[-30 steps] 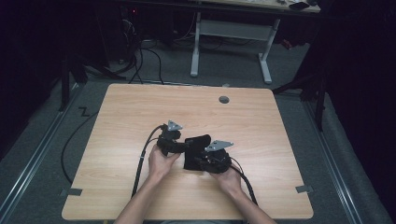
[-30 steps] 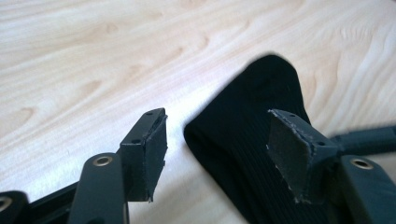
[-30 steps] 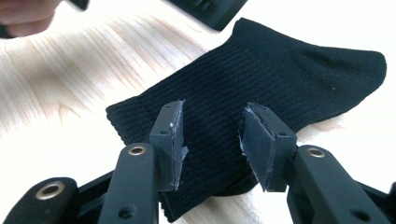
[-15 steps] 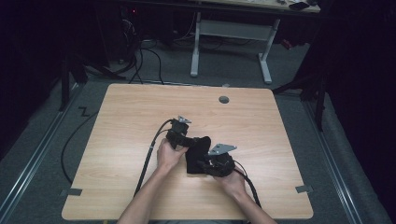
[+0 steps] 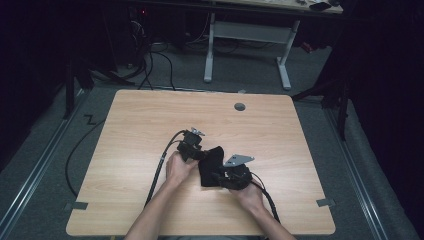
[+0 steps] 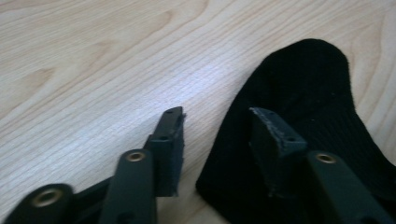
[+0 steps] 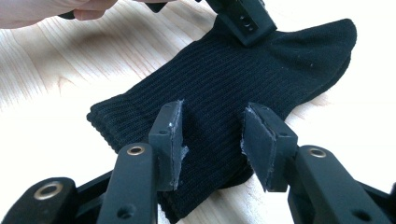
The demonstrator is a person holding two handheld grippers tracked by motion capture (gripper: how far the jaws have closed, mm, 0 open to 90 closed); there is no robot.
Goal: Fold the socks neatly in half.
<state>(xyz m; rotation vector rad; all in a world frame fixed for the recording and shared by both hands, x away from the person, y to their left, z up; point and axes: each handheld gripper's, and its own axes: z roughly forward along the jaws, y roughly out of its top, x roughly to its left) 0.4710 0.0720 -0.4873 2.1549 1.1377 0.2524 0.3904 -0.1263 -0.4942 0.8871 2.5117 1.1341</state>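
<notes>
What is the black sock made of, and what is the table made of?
Sock: looks like soft knitted fabric, matte; fine ribs run along it and the cuff is thicker.
Table: looks like light wood or wood-look laminate, smooth with a slight sheen; grain lines show.

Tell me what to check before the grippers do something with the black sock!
1. Sock lies flat on the table: the black sock rests on the wooden table. Ok.
2. Left gripper lined up: one finger over bare wood, the other over the sock's edge; its jaws have just been closing, gap remains. Ok.
3. Left grip made: pads not pressing cloth yet. Not ok.
4. Right gripper lined up: open fingers sit over the ribbed cuff end. Ok.
5. Right grip made: whether the fingers touch the cloth. Cannot tell.
6. Table around the sock free of other things. Ok.
</notes>
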